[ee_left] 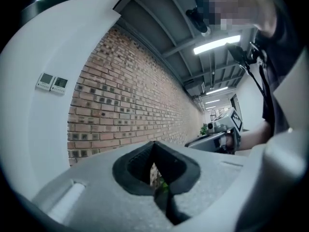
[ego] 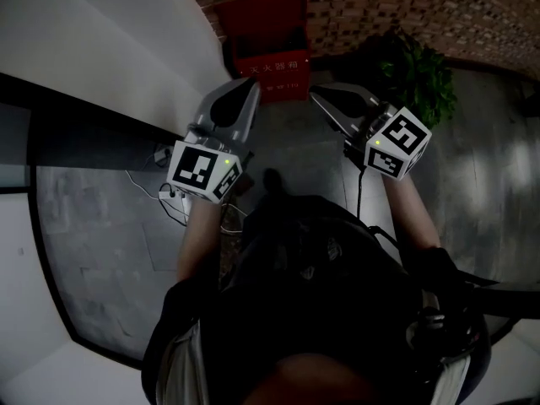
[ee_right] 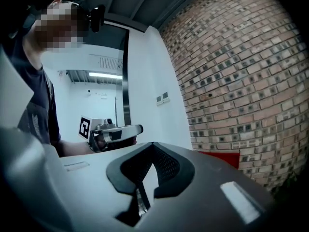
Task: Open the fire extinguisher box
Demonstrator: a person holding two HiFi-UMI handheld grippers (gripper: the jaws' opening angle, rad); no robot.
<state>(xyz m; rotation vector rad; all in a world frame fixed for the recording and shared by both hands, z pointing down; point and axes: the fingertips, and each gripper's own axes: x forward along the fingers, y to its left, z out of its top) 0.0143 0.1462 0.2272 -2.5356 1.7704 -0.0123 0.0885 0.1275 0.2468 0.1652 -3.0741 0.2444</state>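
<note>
The red fire extinguisher box (ego: 268, 47) stands on the floor against the brick wall, at the top middle of the head view. White characters mark its lower front, and a dark hollow shows above them. A red corner of the box (ee_right: 220, 157) shows past the right jaws. My left gripper (ego: 243, 91) is held up in the air short of the box, its jaws closed with nothing between them. My right gripper (ego: 331, 96) hovers beside it, also shut and empty. Both point toward the box without touching it. Each gripper view shows the other gripper: the right one (ee_left: 218, 136), the left one (ee_right: 117, 131).
A potted green plant (ego: 418, 72) stands right of the box. A white wall (ego: 118, 40) runs along the left, with two small wall panels (ee_left: 53, 83). Cables and a plug strip (ego: 165, 191) lie on the grey floor near my left side.
</note>
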